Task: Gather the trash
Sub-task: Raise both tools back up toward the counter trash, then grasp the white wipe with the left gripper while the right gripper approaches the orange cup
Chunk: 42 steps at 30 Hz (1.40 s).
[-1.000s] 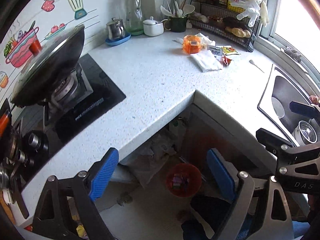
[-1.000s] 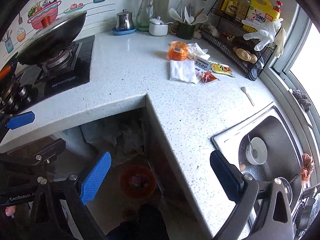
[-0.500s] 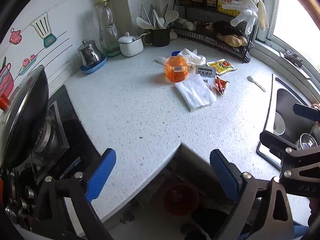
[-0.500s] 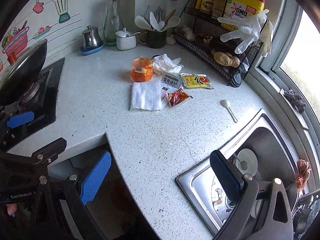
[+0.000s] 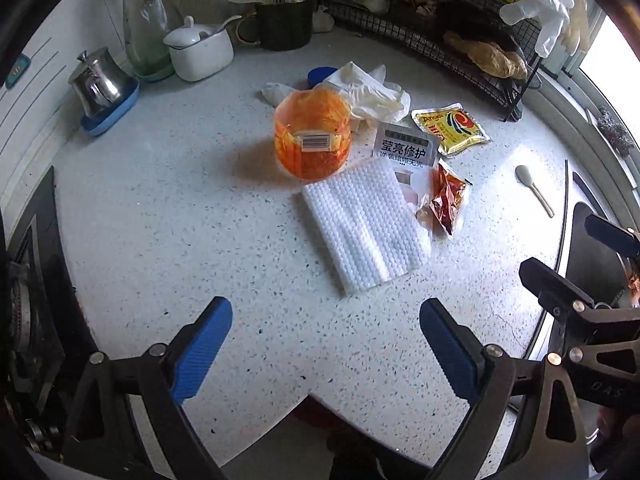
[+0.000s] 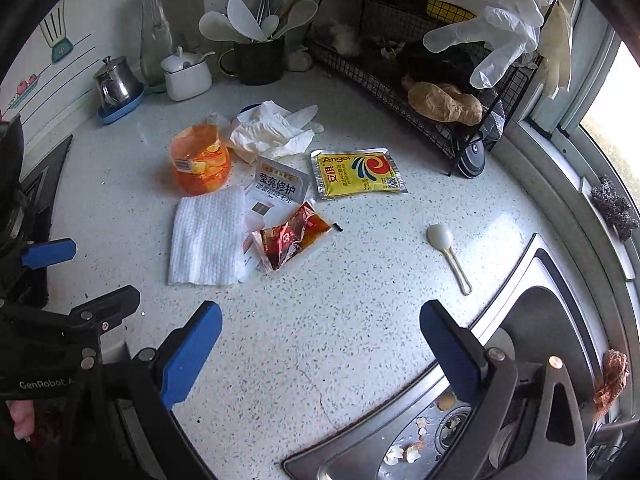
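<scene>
Both tongs hang wide open and empty above a speckled kitchen counter (image 5: 168, 208): the left gripper (image 5: 326, 344) sits just short of a white paper towel (image 5: 362, 226), the right gripper (image 6: 320, 344) a little short of a torn red sauce sachet (image 6: 290, 236). Beyond the towel the litter lies in a touching cluster: an orange plastic cup (image 5: 312, 140), a grey printed packet (image 5: 406, 148), a yellow sachet (image 6: 356, 174) and crumpled white wrapping (image 6: 268, 132), with a small white spoon (image 6: 448, 250) apart to the right. Only the right wrist view shows the sink (image 6: 532, 312) with food scraps near its drain, while the left wrist view alone shows the counter's near corner.
</scene>
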Each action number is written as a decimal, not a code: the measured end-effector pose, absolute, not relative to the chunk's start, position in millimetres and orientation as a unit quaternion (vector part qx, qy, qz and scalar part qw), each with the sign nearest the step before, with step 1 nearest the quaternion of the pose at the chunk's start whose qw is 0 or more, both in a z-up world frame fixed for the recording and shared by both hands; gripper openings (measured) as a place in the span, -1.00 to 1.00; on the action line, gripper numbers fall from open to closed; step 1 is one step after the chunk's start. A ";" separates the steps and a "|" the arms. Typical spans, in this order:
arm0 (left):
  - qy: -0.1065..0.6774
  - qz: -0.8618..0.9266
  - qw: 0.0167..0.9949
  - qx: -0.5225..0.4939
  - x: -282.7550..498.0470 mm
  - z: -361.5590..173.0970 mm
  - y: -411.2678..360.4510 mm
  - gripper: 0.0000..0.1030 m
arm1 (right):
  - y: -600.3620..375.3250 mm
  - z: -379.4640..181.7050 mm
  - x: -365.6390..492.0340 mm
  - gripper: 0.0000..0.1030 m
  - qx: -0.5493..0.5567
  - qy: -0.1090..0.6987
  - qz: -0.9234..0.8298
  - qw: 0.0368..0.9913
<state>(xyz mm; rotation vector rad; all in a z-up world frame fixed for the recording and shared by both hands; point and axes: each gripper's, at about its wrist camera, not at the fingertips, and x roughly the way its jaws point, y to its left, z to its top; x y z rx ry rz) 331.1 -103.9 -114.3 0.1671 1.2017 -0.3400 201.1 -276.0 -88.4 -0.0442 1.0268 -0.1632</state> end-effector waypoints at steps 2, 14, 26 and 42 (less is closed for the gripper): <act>0.569 -0.160 0.803 0.073 340.9 -122.3 -110.4 0.82 | -283.3 -92.6 210.0 0.93 -0.019 0.496 -0.079 0.865; 0.594 -0.145 0.785 0.102 383.0 -159.5 -141.3 0.82 | -315.9 -114.2 243.6 0.93 0.001 0.523 -0.089 0.847; 0.586 -0.165 0.789 0.085 370.6 -162.3 -149.1 -0.47 | -319.8 -117.2 244.3 0.93 0.015 0.526 -0.096 0.845; 0.543 -0.128 0.829 0.044 350.4 -114.7 -86.8 -0.88 | -271.5 -95.3 246.3 0.93 0.007 0.505 -0.035 0.862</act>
